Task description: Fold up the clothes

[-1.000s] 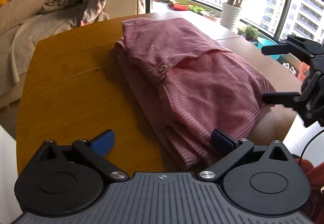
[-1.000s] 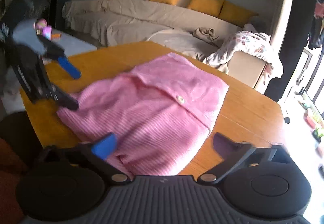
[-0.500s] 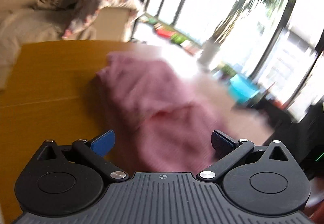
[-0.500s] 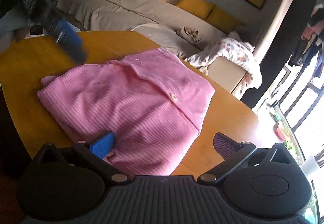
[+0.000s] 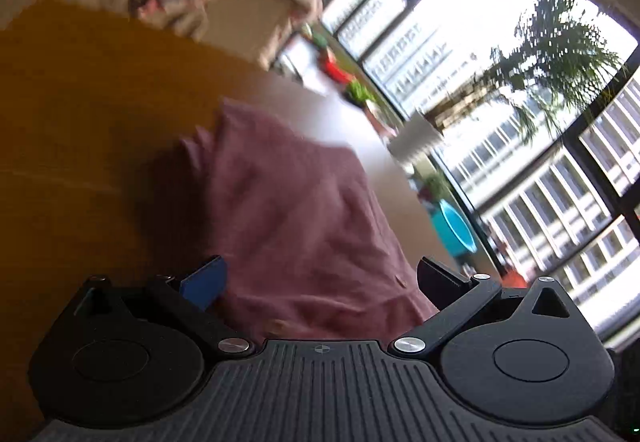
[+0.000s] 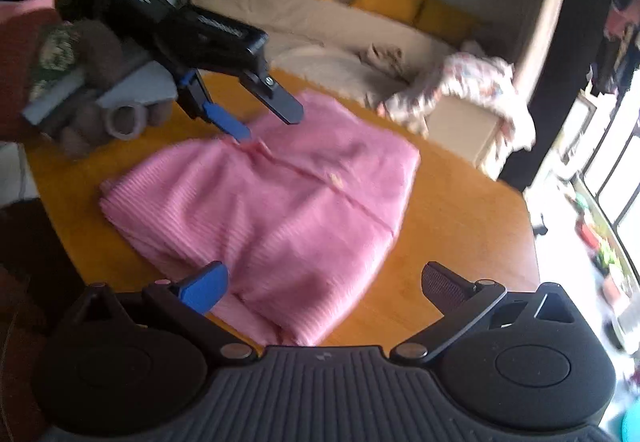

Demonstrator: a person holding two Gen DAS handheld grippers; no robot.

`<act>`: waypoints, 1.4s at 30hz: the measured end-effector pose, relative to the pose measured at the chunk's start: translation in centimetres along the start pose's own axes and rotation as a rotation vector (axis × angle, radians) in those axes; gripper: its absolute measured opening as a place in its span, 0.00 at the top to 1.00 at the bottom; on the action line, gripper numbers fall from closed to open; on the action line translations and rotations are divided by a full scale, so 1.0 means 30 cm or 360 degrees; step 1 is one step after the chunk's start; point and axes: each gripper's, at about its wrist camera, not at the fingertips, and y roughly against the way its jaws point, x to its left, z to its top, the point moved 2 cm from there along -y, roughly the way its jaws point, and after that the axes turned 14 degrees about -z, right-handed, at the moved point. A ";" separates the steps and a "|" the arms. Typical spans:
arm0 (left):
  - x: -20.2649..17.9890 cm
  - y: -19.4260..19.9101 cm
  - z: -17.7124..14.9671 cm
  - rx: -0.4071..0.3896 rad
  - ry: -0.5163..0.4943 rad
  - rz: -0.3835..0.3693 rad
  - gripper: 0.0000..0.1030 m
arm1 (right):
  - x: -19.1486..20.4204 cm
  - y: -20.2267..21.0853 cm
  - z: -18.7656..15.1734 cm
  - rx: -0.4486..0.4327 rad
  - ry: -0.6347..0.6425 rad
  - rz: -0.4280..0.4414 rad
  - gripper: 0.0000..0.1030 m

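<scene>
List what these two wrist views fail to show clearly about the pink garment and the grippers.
- Folded pink ribbed knit garment: its near edge is hidden behind the right gripper body in the right wrist view.
- The same garment in the left wrist view: motion blur wipes out ribbing and fold lines.
- Left gripper: whether its blue fingertip touches the cloth is unclear in the right wrist view, blurred.
- Small button: too blurred to make out detail.
</scene>
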 end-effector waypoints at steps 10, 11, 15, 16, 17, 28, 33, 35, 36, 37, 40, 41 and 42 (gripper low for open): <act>-0.276 0.281 -0.246 0.0045 -0.1107 0.0455 0.00 | 0.225 -0.030 0.021 -0.0081 0.0346 0.0307 0.22; -0.293 0.283 -0.278 0.0090 -0.1168 0.0456 0.00 | 0.232 -0.037 0.025 -0.0085 0.0355 0.0298 0.23; -0.339 0.256 -0.387 0.0281 -0.1379 0.0453 0.00 | 0.168 -0.093 0.054 0.0090 0.0037 0.0371 0.31; -0.341 0.239 -0.408 0.0325 -0.1420 0.0452 0.00 | 0.140 -0.108 0.056 0.0140 -0.0075 0.0407 0.31; -0.336 0.223 -0.423 0.0360 -0.1450 0.0451 0.00 | 0.113 -0.121 0.057 0.0187 -0.0183 0.0441 0.31; -0.303 0.058 -0.400 0.0408 -0.1569 0.0488 0.00 | 0.035 -0.145 0.038 0.0269 -0.0453 0.0527 0.30; -0.289 0.058 -0.290 0.0270 -0.1222 0.0380 0.00 | 0.097 -0.075 0.006 0.0046 -0.0064 0.0290 0.06; -0.275 0.055 -0.249 0.0244 -0.1058 0.0324 0.00 | 0.121 -0.046 -0.006 -0.0042 0.0091 0.0194 0.06; -0.268 0.051 -0.237 0.0237 -0.0992 0.0297 0.00 | 0.133 -0.032 -0.012 -0.0087 0.0168 0.0146 0.06; -0.261 0.045 -0.226 0.0233 -0.0934 0.0273 0.00 | 0.146 -0.017 -0.018 -0.0131 0.0246 0.0097 0.06; -0.255 0.023 -0.219 0.0246 -0.0855 0.0237 0.00 | 0.163 -0.051 -0.023 -0.0164 0.0291 -0.0007 0.16; -0.259 0.023 -0.223 0.0253 -0.0857 0.0226 0.00 | 0.155 -0.068 -0.016 -0.0137 0.0262 -0.0005 0.32; -0.264 0.023 -0.226 0.0261 -0.0859 0.0215 0.00 | 0.144 -0.086 -0.007 -0.0102 0.0227 0.0002 0.39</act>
